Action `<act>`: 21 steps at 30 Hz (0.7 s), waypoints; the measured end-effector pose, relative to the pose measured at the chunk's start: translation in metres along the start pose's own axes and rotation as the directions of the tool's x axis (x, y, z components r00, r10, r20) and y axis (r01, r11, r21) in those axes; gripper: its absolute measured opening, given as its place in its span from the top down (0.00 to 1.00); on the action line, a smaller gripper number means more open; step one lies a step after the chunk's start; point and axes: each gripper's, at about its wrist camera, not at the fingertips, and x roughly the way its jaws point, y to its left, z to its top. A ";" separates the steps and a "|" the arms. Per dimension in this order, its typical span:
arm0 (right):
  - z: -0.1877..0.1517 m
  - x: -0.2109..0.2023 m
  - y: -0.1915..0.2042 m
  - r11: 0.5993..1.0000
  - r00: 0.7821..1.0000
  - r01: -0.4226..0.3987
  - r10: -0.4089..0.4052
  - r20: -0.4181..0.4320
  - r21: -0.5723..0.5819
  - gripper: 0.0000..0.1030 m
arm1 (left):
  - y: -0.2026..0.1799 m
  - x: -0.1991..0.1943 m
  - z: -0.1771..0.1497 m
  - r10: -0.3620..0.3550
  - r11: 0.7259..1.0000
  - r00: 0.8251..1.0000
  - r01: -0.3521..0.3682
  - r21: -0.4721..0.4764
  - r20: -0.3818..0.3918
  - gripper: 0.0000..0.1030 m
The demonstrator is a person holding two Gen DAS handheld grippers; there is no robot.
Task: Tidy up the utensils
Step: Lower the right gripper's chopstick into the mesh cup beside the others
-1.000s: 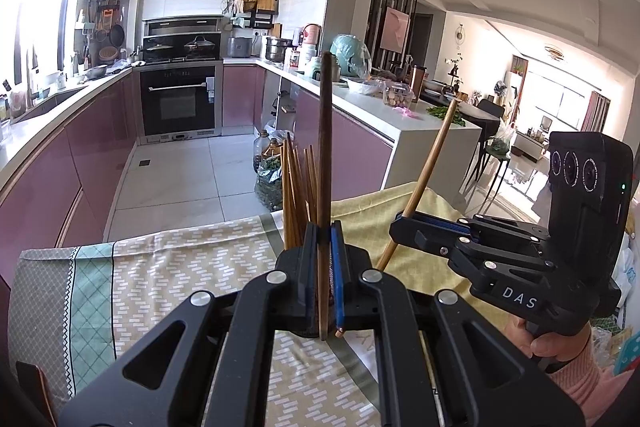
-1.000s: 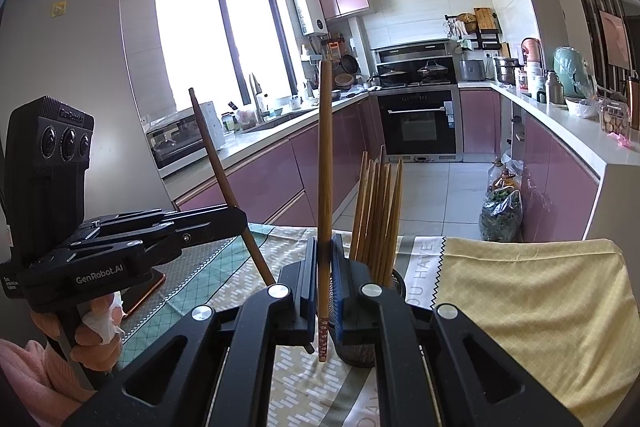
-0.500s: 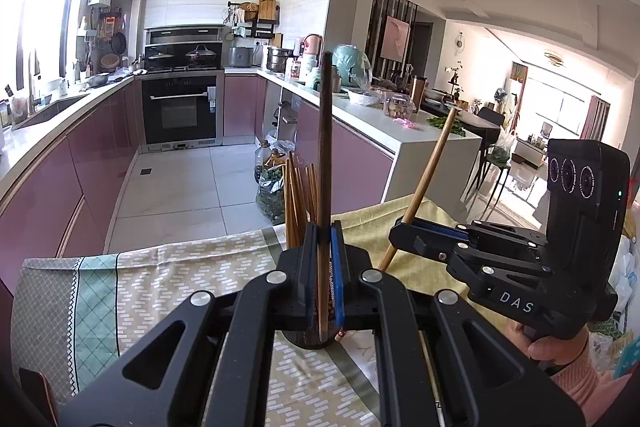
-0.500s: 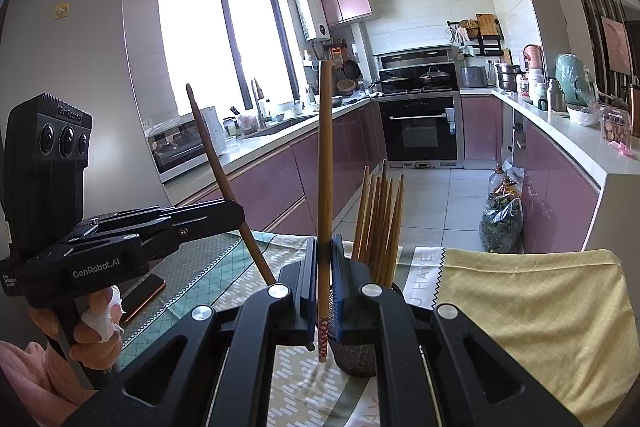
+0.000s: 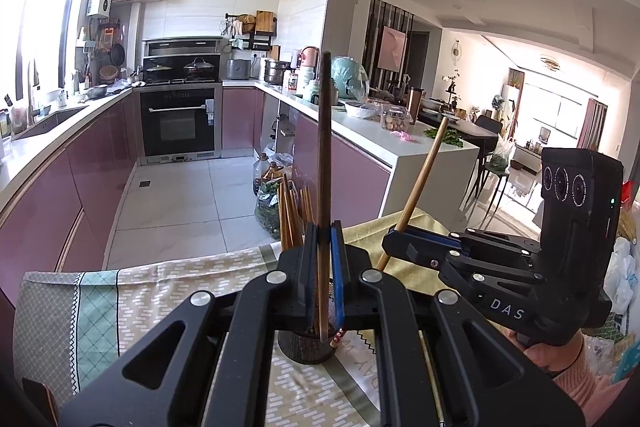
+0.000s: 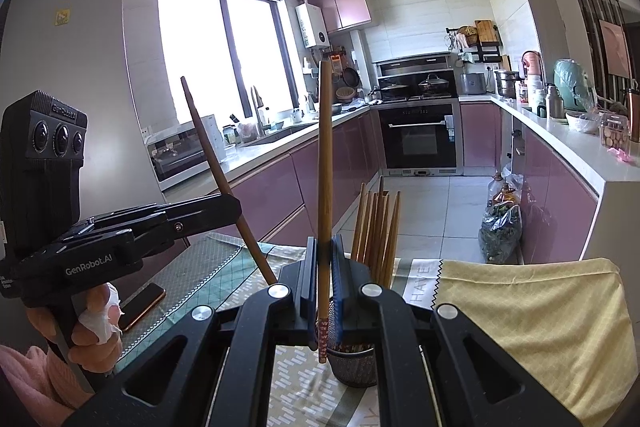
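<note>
My left gripper [image 5: 323, 267] is shut on a dark brown chopstick [image 5: 324, 155], held upright with its tip just above the dark mesh holder [image 5: 306, 347]. My right gripper [image 6: 323, 279] is shut on a lighter wooden chopstick [image 6: 325, 163], also upright, its patterned tip beside the holder [image 6: 354, 367]. The holder stands on the patterned tablecloth [image 5: 180, 291] and has several wooden chopsticks [image 6: 376, 227] in it. Each gripper shows in the other's view: the right one [image 5: 394, 247] and the left one [image 6: 234, 207].
A phone [image 6: 140, 307] lies on the cloth at the left. A yellow cloth [image 6: 532, 323] covers the table's right part. Behind the table are the kitchen floor, purple cabinets [image 5: 60, 195], an oven [image 5: 180, 123] and a white counter [image 5: 400, 143].
Both grippers have lowered a little toward the holder, each with its chopstick in it. The holder now shows below my left gripper.
</note>
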 end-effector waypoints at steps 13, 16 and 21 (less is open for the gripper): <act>0.003 0.003 -0.001 1.000 1.000 0.016 -0.016 0.009 0.002 0.94 | 0.001 0.007 0.002 0.010 1.000 1.000 -0.010 -0.009 0.000 0.93; 0.005 0.005 -0.002 1.000 1.000 0.019 -0.019 0.007 0.005 0.94 | 0.000 0.008 0.005 0.011 1.000 1.000 -0.011 -0.010 0.001 0.93; 0.009 0.010 -0.003 1.000 1.000 0.025 -0.025 0.004 0.010 0.94 | 0.001 0.010 0.006 0.012 1.000 1.000 -0.012 -0.014 -0.004 0.93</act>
